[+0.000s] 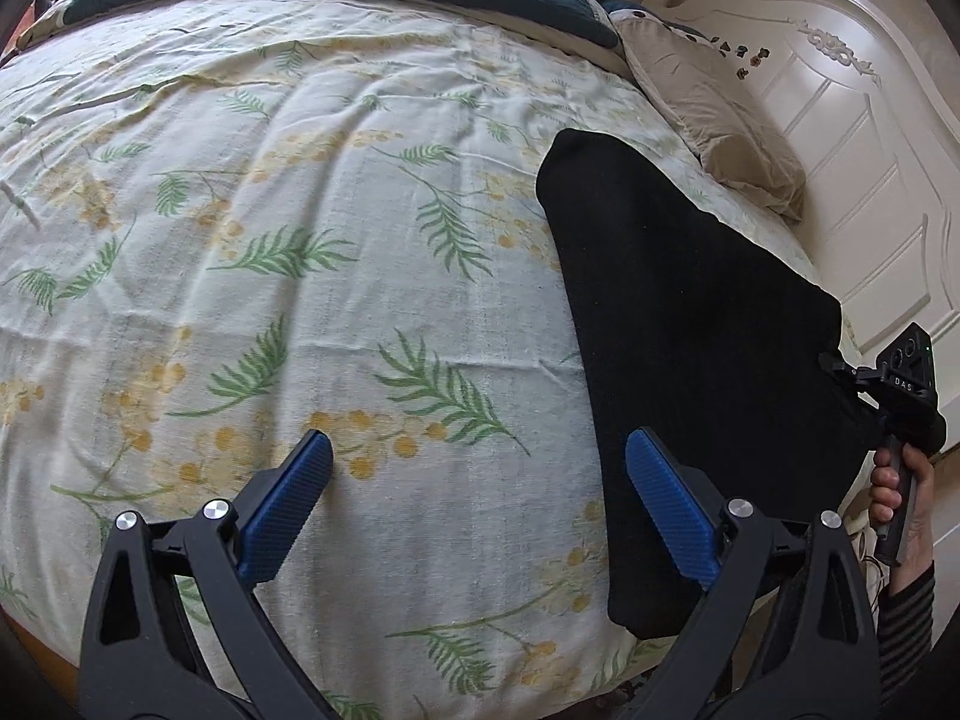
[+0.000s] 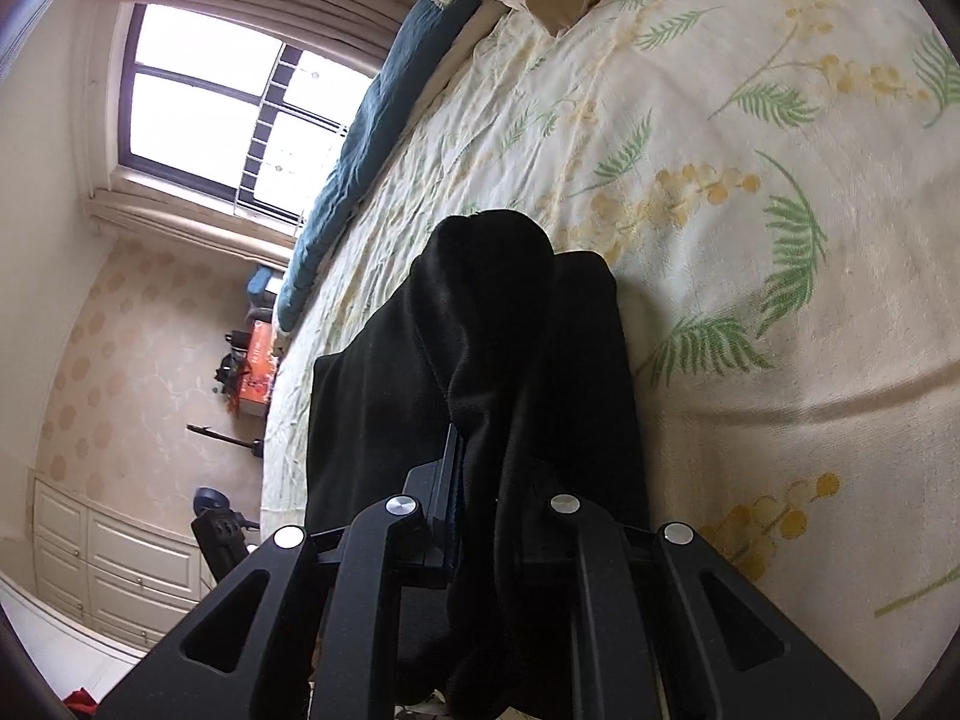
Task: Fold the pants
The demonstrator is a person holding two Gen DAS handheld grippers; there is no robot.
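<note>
Item: black pants (image 1: 690, 330) | place: laid on bed (image 1: 300, 240), near pillow (image 1: 714, 120) | left tool (image 1: 480, 480): released, empty | right tool (image 2: 474, 480): clenched on pants edge, cloth lifted | progress: fold judged partly made, unfinished.

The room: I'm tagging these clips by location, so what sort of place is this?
A home bedroom, most likely. The black pants lie on a bed with a leaf-print sheet, a beige pillow rests against a white carved headboard, and a curtained window stands beyond.

Black pants (image 1: 678, 324) folded lengthwise, flat on floral sheet, one edge bunched and lifted (image 2: 510, 360).
</note>
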